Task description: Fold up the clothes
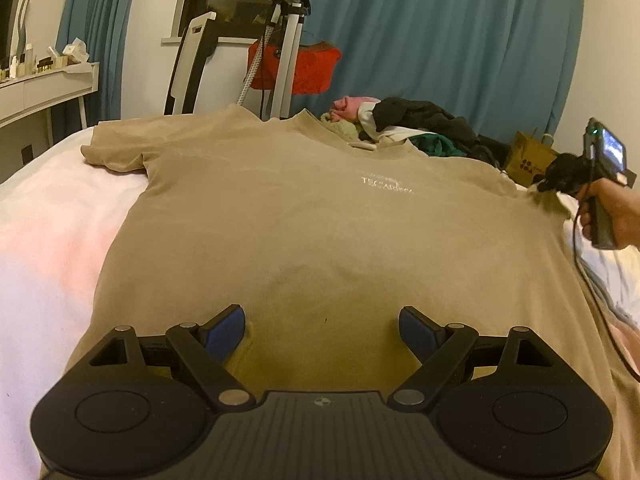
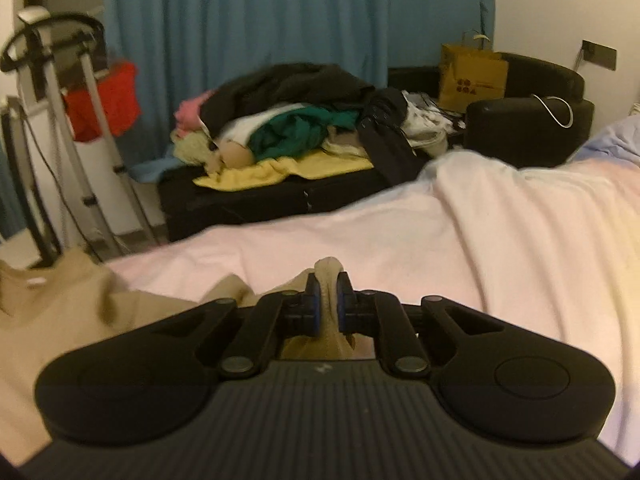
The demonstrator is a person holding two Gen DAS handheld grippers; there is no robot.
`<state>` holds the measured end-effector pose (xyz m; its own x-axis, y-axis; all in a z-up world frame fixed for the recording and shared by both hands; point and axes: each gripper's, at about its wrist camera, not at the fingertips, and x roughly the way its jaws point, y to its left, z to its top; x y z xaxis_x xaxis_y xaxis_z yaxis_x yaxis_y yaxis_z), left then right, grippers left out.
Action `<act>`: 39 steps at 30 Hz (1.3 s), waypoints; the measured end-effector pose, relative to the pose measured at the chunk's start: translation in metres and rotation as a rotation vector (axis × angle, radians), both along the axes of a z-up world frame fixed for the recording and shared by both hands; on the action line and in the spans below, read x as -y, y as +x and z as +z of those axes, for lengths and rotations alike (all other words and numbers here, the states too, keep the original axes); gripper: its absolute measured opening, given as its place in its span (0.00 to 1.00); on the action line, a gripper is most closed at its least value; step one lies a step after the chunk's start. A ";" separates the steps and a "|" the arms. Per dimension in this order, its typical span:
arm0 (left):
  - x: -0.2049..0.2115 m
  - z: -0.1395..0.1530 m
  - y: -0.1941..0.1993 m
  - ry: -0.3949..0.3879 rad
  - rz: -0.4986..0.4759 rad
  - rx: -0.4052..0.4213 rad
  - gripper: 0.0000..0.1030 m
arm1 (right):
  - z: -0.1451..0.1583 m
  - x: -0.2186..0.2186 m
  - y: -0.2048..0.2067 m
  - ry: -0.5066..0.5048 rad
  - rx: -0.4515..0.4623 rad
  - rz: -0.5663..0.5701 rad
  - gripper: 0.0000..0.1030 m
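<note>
Tan cloth fills most of the left wrist view: a T-shirt (image 1: 320, 220) lies spread flat on the white bed cover (image 1: 48, 240), front side up, with small white letters on the chest. The left gripper (image 1: 322, 330) sits over the shirt's bottom edge with its blue-padded fingers (image 1: 226, 330) wide apart and nothing between them.

Only this view shows the whole shirt and the person's right hand (image 1: 612, 216) holding its tool at the shirt's far right sleeve.

The right wrist view shows that grip up close. The right gripper (image 2: 325, 304) is pinched tight on a bunched fold of the tan shirt, which sticks up between the pads. Only a corner of the shirt shows here. This view also shows the pile of clothes (image 2: 296, 120) on a black couch and a yellow paper bag (image 2: 472, 76) much better.
</note>
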<state>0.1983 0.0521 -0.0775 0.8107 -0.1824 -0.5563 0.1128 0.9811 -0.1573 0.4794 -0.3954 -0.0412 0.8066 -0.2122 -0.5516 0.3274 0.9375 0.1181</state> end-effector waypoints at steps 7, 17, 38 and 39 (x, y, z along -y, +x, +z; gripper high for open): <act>-0.003 0.003 0.001 -0.013 0.000 -0.001 0.83 | 0.003 -0.020 -0.062 0.110 0.063 -0.047 0.68; -0.021 0.042 -0.035 -0.029 0.033 0.028 0.83 | 0.023 -0.074 -0.225 0.310 0.113 0.022 0.73; -0.129 0.055 -0.115 -0.128 0.218 -0.393 0.78 | -0.015 -0.092 -0.355 0.500 -0.228 -0.105 0.73; -0.127 0.054 -0.116 -0.128 0.211 -0.407 0.78 | -0.016 -0.090 -0.356 0.507 -0.236 -0.135 0.73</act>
